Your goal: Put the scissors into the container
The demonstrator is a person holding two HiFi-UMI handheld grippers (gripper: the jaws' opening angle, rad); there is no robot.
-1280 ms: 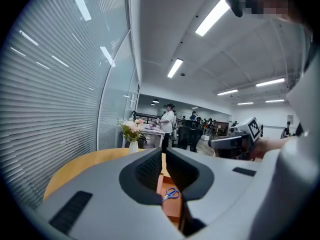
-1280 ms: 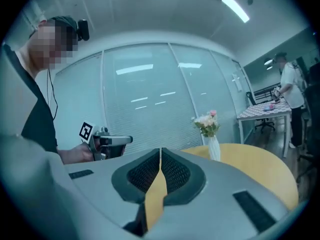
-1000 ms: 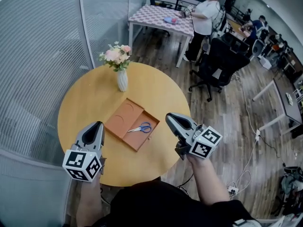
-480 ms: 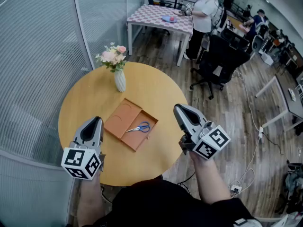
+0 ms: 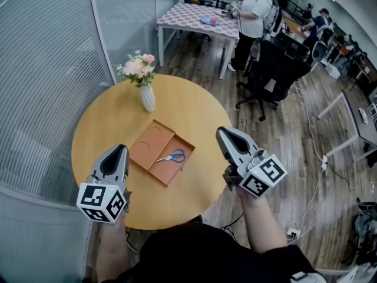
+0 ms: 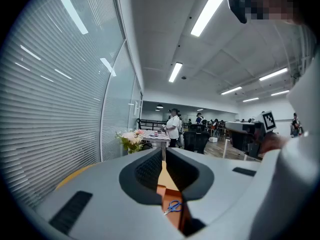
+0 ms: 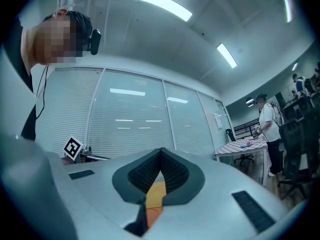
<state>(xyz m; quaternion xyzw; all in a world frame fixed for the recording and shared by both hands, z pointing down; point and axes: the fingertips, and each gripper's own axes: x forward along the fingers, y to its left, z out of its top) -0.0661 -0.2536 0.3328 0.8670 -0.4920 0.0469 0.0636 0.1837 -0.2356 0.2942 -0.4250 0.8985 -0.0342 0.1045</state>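
Note:
Blue-handled scissors (image 5: 171, 156) lie flat in the right compartment of the orange container (image 5: 152, 144), which rests on the round wooden table (image 5: 106, 122). My left gripper (image 5: 118, 150) hovers over the table's near-left part, shut and holding nothing, left of the container. My right gripper (image 5: 222, 133) is also shut and holds nothing; it hangs at the table's right edge, clear of the container. In the left gripper view the scissors (image 6: 173, 207) and the container (image 6: 162, 190) show through the slit below the shut jaws. Beneath its own shut jaws, the right gripper view shows a strip of the container (image 7: 151, 213).
A white vase of pink flowers (image 5: 146, 95) stands at the table's far side. A slatted glass wall (image 5: 47, 58) curves along the left. Beyond the table are black office chairs (image 5: 274, 69), a patterned table (image 5: 197, 19) and a standing person (image 5: 250, 16).
My right gripper has drawn back to the right, away from the container, then held still. The left gripper and the scissors have hardly moved.

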